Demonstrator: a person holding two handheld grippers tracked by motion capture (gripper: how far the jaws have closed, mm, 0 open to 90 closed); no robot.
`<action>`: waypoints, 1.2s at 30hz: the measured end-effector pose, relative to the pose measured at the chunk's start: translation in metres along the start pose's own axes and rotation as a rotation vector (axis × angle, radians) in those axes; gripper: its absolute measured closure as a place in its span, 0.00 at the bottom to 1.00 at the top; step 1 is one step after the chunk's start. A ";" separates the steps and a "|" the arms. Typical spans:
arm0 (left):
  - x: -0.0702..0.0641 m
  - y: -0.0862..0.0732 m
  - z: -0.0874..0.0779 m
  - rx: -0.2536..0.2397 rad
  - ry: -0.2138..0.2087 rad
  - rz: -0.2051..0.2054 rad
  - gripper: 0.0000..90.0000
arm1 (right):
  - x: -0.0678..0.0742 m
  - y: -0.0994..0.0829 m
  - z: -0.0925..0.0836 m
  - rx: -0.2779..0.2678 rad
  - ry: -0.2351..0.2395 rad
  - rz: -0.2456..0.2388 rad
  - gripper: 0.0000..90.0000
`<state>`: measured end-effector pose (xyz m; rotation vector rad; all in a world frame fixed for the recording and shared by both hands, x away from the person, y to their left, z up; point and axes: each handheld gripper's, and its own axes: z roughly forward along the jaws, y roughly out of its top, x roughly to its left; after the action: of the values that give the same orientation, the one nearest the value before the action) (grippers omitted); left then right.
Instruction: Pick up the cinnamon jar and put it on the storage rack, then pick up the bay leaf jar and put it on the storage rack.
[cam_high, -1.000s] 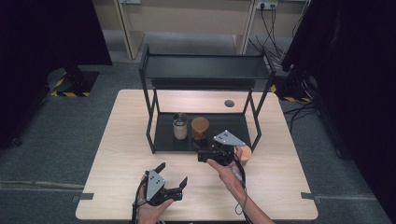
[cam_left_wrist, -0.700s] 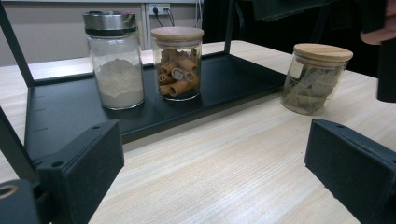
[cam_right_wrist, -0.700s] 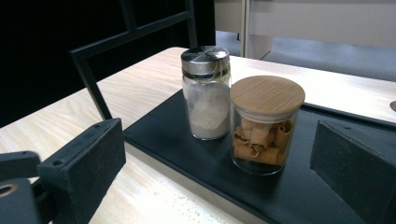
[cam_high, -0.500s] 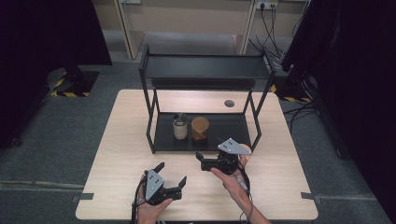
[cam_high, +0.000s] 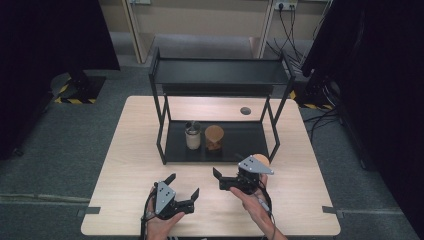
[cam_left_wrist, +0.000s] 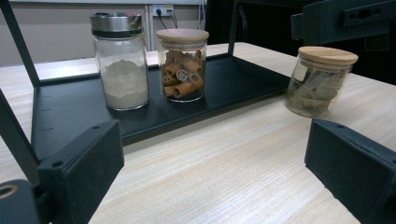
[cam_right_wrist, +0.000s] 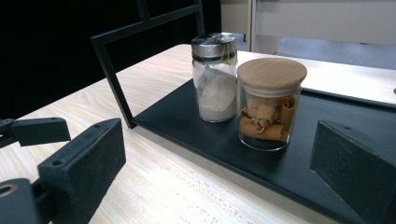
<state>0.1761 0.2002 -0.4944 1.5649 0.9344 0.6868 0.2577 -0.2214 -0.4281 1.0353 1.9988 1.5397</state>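
Your right gripper (cam_high: 226, 178) is hovering with jaws spread wide and empty, your left gripper (cam_high: 184, 194) likewise. The bay-leaf jar (cam_left_wrist: 319, 80) is standing upright, lid up, just off the rack's bottom shelf (cam_high: 241, 135) front right corner. A careless sweep risks toppling it.

Leaf jar (cam_high: 260, 159) half hidden behind right gripper (cam_high: 226, 179) (high view)

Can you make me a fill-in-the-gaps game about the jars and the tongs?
1. The jar of white powder has a shiny ___ lid.
2. The jar of brown rolls has a ___ lid.
3. The jar of leaves stands on the ___, beside the black tray.
4. Both tongs are ___.

Missing words: metal; wooden; table; open
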 end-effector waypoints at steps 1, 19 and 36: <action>0.000 0.000 0.000 0.000 0.000 0.000 0.04 | 0.000 -0.001 -0.001 -0.003 0.002 0.001 0.04; 0.000 0.000 0.000 -0.002 0.007 -0.003 0.04 | 0.002 -0.026 -0.012 0.009 0.037 -0.006 0.04; 0.000 0.000 0.000 -0.003 0.006 -0.003 0.04 | -0.002 -0.025 -0.019 0.002 0.009 -0.002 0.04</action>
<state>0.1763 0.2001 -0.4947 1.5597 0.9391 0.6907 0.2375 -0.2379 -0.4460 1.0295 2.0069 1.5441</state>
